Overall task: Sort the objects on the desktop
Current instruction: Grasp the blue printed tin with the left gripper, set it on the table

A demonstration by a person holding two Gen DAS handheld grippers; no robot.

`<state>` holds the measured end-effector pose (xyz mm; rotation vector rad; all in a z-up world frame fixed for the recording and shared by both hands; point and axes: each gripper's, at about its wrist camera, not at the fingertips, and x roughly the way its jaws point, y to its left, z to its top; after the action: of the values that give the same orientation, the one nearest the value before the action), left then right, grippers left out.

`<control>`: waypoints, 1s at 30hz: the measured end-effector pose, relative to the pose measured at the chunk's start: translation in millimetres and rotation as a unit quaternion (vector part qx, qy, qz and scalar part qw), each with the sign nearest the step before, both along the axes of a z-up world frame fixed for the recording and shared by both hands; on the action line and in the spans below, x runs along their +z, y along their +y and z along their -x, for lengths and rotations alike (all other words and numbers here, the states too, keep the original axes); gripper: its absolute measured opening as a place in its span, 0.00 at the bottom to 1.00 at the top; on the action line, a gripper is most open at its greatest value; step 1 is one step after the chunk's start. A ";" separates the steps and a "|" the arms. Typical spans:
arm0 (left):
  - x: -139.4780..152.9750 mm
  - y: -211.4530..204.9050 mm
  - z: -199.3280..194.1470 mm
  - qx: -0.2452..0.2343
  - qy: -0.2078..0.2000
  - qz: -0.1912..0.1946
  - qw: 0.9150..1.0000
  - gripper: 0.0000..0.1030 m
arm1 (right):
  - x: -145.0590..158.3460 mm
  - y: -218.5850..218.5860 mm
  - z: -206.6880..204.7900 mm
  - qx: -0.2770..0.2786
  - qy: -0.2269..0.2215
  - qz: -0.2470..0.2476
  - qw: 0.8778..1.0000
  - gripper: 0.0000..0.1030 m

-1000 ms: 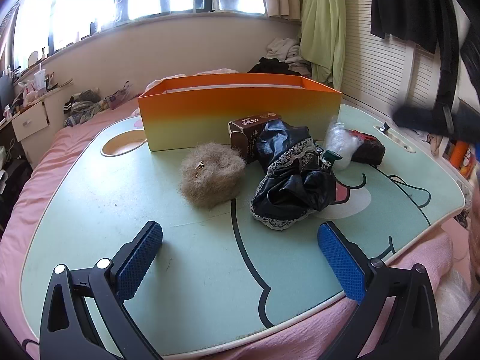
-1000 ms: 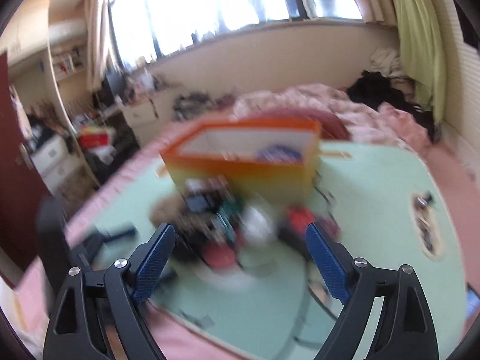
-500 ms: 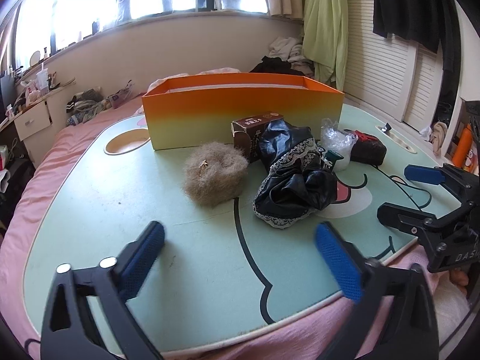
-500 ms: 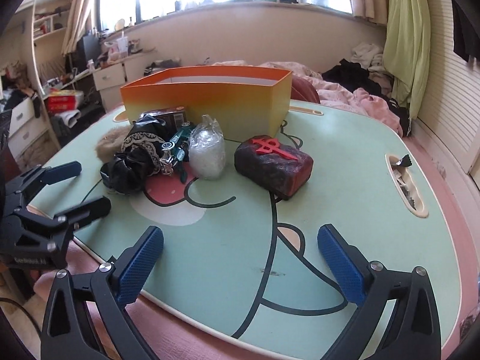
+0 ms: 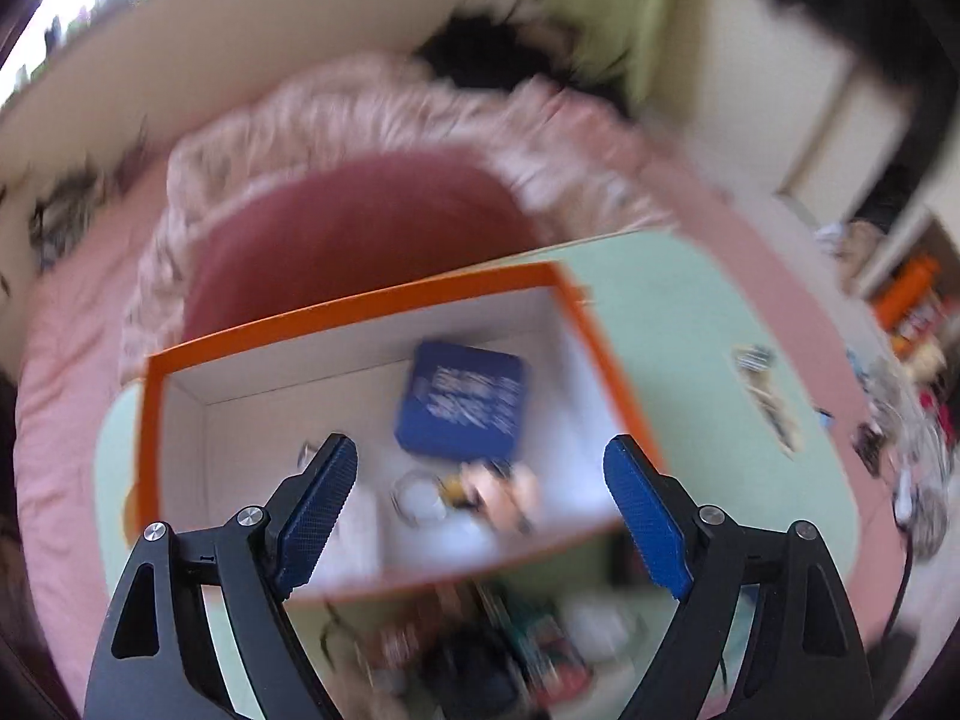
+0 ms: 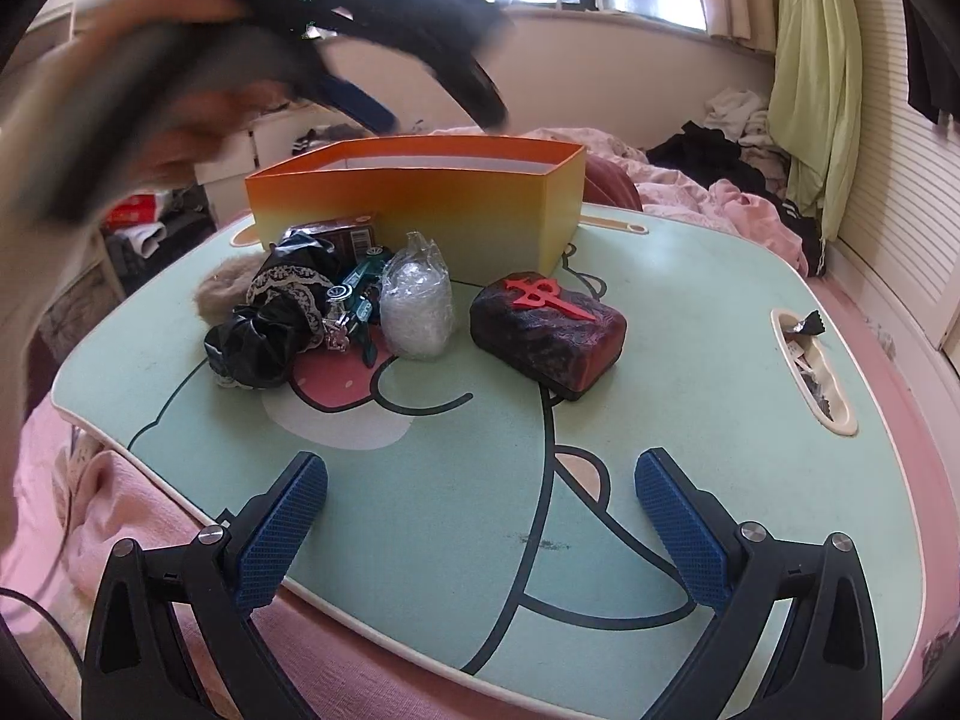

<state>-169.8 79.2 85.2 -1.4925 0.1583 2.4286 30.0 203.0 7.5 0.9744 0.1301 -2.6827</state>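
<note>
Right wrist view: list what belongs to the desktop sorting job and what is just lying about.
Job:
orange box
dark red case
clear plastic bag
black lace cloth
fluffy pouch
brown carton

Lying about:
green curtain
pink bedding
clothes pile

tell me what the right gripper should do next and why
Probably ease the right gripper forward toward the dark red block. Its jaws stand open and empty over bare table; the block lies nearest ahead, apart from the clutter by the orange box. The left gripper hangs empty above that box, so its side looks busy.
</note>
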 end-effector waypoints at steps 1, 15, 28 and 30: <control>-7.5 1.7 9.9 0.003 -0.012 0.008 1.000 0.82 | -0.1 0.8 0.2 0.000 0.001 0.000 1.000 1.00; -56.3 17.0 49.1 0.029 -0.093 0.039 0.995 0.65 | 1.4 -0.2 0.2 0.000 0.003 0.001 1.000 1.00; 16.2 -10.7 -7.1 0.022 0.051 -0.056 0.997 0.65 | 2.0 2.3 1.2 0.000 0.002 0.004 1.000 1.00; 45.1 -26.3 -39.3 0.010 0.106 -0.084 0.991 0.65 | 2.2 2.5 1.5 0.000 0.002 0.005 1.000 1.00</control>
<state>-130.4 52.9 130.3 -1.1711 -0.0195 2.5419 28.5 205.5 9.7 0.9675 0.1178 -2.6833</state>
